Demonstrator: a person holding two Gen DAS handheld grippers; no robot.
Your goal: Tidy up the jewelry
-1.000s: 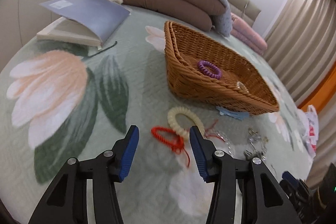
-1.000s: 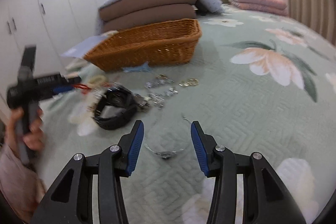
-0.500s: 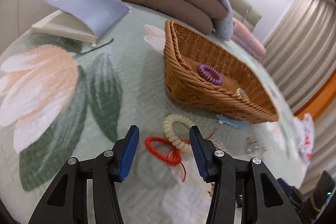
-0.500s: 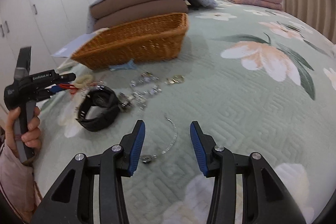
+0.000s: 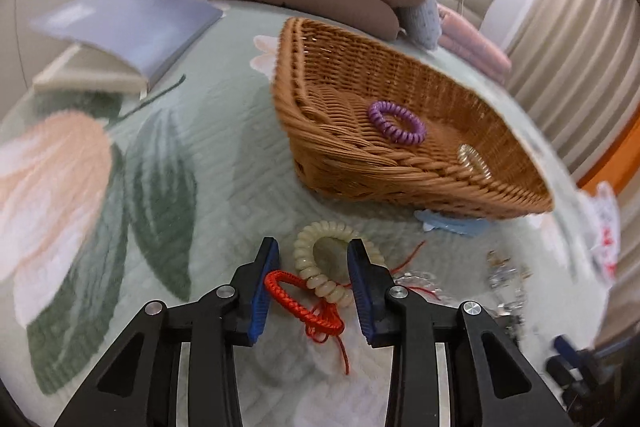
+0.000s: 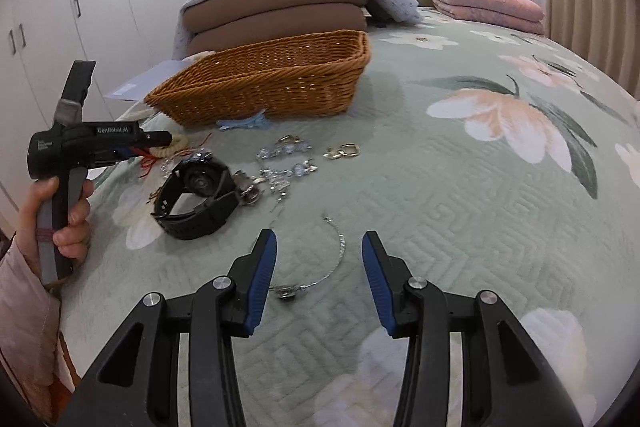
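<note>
My left gripper (image 5: pixel 314 259) is open, its fingers on either side of a cream coil hair tie (image 5: pixel 320 267) and a red braided cord bracelet (image 5: pixel 298 303) on the bedspread. A wicker basket (image 5: pixel 360 163) beyond holds a purple coil hair tie (image 5: pixel 396 122) and a clear one (image 5: pixel 474 163). My right gripper (image 6: pixel 318 259) is open over a thin silver chain (image 6: pixel 338 259). A black watch (image 6: pixel 200 195), crystal pieces (image 6: pixel 288 163) and a gold clasp (image 6: pixel 342 151) lie beyond it. The left gripper also shows in the right wrist view (image 6: pixel 160 139).
A light blue hair clip (image 5: pixel 452 223) lies against the basket's front. An open book (image 5: pixel 120 35) lies at the far left. Brown cushions (image 6: pixel 280 11) and a pink folded blanket (image 6: pixel 488 7) sit behind the basket (image 6: pixel 272 79).
My left gripper has moved forward so the cream hair tie and red bracelet now lie between its fingers. My right gripper has moved forward over the silver chain.
</note>
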